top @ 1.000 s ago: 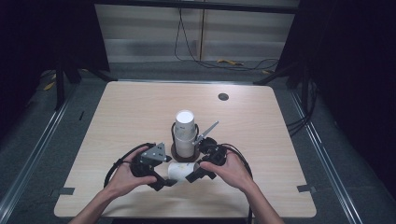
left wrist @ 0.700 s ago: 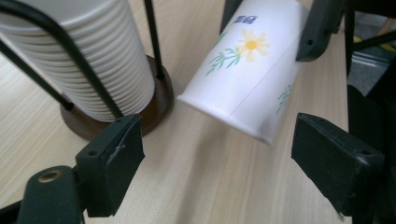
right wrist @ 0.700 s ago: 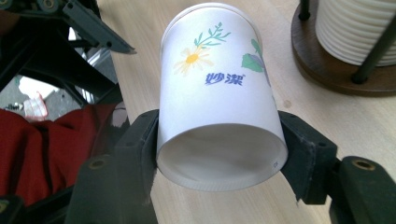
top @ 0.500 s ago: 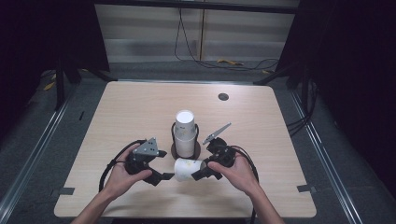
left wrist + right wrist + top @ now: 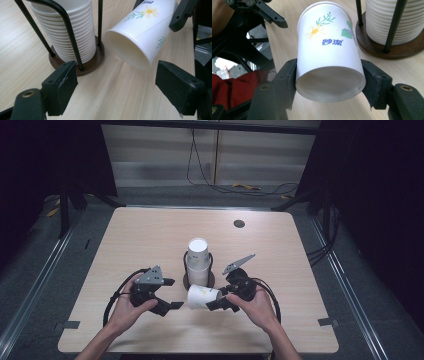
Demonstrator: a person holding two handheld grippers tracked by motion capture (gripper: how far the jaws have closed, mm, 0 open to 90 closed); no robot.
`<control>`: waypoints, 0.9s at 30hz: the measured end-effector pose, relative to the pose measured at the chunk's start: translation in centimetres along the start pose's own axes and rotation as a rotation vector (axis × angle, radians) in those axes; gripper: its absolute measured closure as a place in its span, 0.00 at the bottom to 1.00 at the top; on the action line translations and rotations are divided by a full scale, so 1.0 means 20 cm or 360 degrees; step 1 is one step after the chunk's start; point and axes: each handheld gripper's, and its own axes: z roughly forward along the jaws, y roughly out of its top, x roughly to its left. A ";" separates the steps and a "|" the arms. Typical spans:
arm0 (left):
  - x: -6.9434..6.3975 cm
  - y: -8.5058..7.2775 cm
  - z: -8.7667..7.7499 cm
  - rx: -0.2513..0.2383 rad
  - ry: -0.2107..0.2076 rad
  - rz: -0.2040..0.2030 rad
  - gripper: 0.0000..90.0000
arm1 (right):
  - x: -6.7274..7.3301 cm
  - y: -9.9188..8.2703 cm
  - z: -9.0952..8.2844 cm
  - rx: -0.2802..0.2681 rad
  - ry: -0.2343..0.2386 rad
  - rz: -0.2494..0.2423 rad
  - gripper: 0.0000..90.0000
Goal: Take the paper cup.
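The right tongs (image 5: 216,303) are clamped on a white paper cup (image 5: 202,296) printed with a yellow daisy and green sprigs. Their two black pads press on opposite sides of the cup's wall close to its closed base, as the right gripper view (image 5: 329,82) shows, with the base (image 5: 330,83) facing that camera. The cup lies on its side in the grip, with its long axis near level and running away from the right tongs toward the left tongs (image 5: 172,294). Its open mouth (image 5: 127,50) points at the left tongs, and in the left gripper view the rim sits just ahead of and between their two jaws, nearer the right-hand one, without touching either.

The left tongs stand apart with nothing between the pads; their jaws have just been closing a little, and the gap is still wide. Both tongs hover just above the light wooden table (image 5: 150,235), each held in one of the person's hands.

Just beyond the held cup, on the far side of both tongs, stands a stack of nested paper cups (image 5: 198,254). It is upright, bottoms up, inside a black wire holder (image 5: 66,27) on a round dark wooden base (image 5: 96,58). The cup's side comes near that base without touching it, as far as the left gripper view tells.
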 end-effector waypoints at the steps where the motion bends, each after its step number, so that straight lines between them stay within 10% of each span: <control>1: 0.00 0.00 0.00 -0.0009 -0.0003 0.0001 0.20 | 0.00 0.00 0.00 -0.0010 0.0001 0.0003 0.40; 27: -0.03 0.00 -0.02 -0.0200 -0.0095 -0.0050 0.20 | 0.01 -0.05 -0.03 -0.0286 0.0069 -0.0121 0.40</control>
